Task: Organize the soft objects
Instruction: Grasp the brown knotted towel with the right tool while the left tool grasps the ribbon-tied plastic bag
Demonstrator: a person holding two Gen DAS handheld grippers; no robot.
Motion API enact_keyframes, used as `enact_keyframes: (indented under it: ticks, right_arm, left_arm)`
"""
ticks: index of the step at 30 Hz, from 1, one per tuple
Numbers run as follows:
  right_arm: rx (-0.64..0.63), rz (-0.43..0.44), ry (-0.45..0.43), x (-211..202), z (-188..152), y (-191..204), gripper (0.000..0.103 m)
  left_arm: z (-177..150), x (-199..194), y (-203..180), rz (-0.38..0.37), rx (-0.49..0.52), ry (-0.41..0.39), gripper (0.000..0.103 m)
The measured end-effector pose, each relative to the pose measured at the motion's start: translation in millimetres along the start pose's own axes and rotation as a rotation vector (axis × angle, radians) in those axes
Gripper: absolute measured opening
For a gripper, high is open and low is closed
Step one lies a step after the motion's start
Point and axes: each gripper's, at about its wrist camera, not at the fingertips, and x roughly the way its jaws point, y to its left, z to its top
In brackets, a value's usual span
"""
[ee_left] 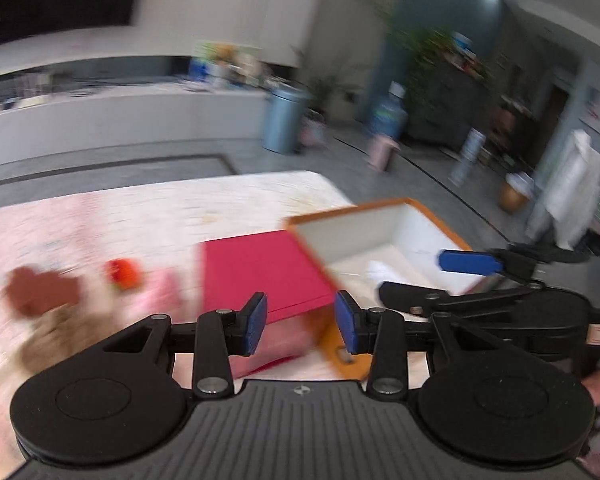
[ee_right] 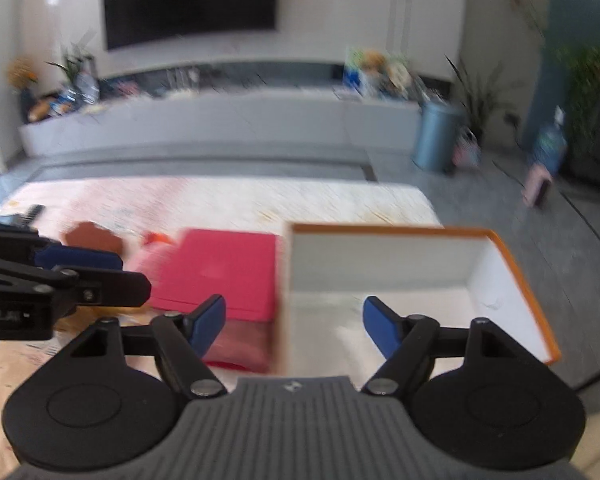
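Both my grippers are released and hold nothing. My left gripper [ee_left: 301, 322] has its jaws parted, framing the seam where the red box [ee_left: 256, 272] meets the orange-edged box [ee_left: 380, 236]. My right gripper [ee_right: 294, 326] stands wider apart, its left pad over the red box [ee_right: 220, 272] and its right pad above the white floor of the orange-edged box [ee_right: 400, 256].

The soft things lie to my left, outside either pair of jaws. In the left wrist view a pink soft piece [ee_left: 160, 292] lies against the left side of the red box, with a small red-orange object [ee_left: 123, 273] just behind it, a brown piece [ee_left: 40, 290] further left, and a tan fuzzy mass [ee_left: 56, 336] nearer me. All are motion-blurred, so I cannot tell their shapes or which way they point. Something white [ee_left: 384, 272] lies on the floor of the orange-edged box; I cannot make out what it is.

The red box is flat-topped, side by side with the open box and touching or nearly touching it. Both sit on the pale patterned bench [ee_right: 236, 200]. The open box stands at the bench's right end, its far right corner close to the edge, grey floor [ee_right: 500, 200] beyond. The far part of the bench behind the boxes shows bare cloth. My right gripper [ee_left: 468, 262] appears over the open box in the left view.
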Motion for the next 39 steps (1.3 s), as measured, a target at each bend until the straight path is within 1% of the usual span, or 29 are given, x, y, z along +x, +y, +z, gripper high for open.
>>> enact_keyframes:
  ticks: [4,7,11,15,19,20,21,25,29,32,35,39]
  right_arm:
    - [-0.008,0.048,-0.051,0.2,-9.7,43.4,0.078]
    - [-0.014,0.069,-0.077,5.8,-19.6,72.4,0.078]
    - [-0.015,0.078,-0.050,20.4,-32.0,105.9,0.078]
    - [-0.060,0.088,0.000,37.7,-41.7,134.6,0.078]
    - [-0.095,0.120,0.048,53.9,-44.1,154.7,0.080]
    - [-0.101,0.125,0.060,59.1,-43.0,159.2,0.084]
    - [-0.106,0.132,0.071,64.8,-41.6,162.7,0.085]
    - [-0.117,0.153,0.107,88.5,-34.4,180.9,0.086]
    - [-0.108,0.159,0.162,117.0,-27.8,195.1,0.086]
    - [-0.085,0.172,0.204,137.5,-23.0,202.6,0.088]
    - [-0.064,0.179,0.228,156.7,-20.1,209.6,0.094]
    - [-0.033,0.188,0.277,180.8,-17.3,214.6,0.094]
  left_arm:
    - [-21.9,-31.5,37.6,0.121,-0.060,-0.035,0.046]
    - [-37.5,-46.1,64.5,0.189,-0.109,-0.033,0.046]
    - [-54.3,-55.0,96.2,0.254,-0.167,-0.008,0.046]
    - [-64.9,-55.4,121.9,0.279,-0.218,0.005,0.046]
    - [-69.5,-52.1,146.9,0.303,-0.305,0.031,0.046]
    - [-70.5,-50.9,152.5,0.308,-0.314,0.037,0.046]
    - [-70.0,-49.1,157.3,0.318,-0.321,0.044,0.046]
    - [-82.2,-46.3,167.6,0.358,-0.341,0.058,0.046]
    - [-75.0,-38.4,189.4,0.396,-0.373,0.074,0.046]
    - [-72.1,-29.1,205.7,0.394,-0.386,0.084,0.046]
    - [-74.7,-22.2,217.1,0.372,-0.408,0.082,0.046]
    - [-81.1,-17.9,228.9,0.366,-0.456,0.092,0.046]
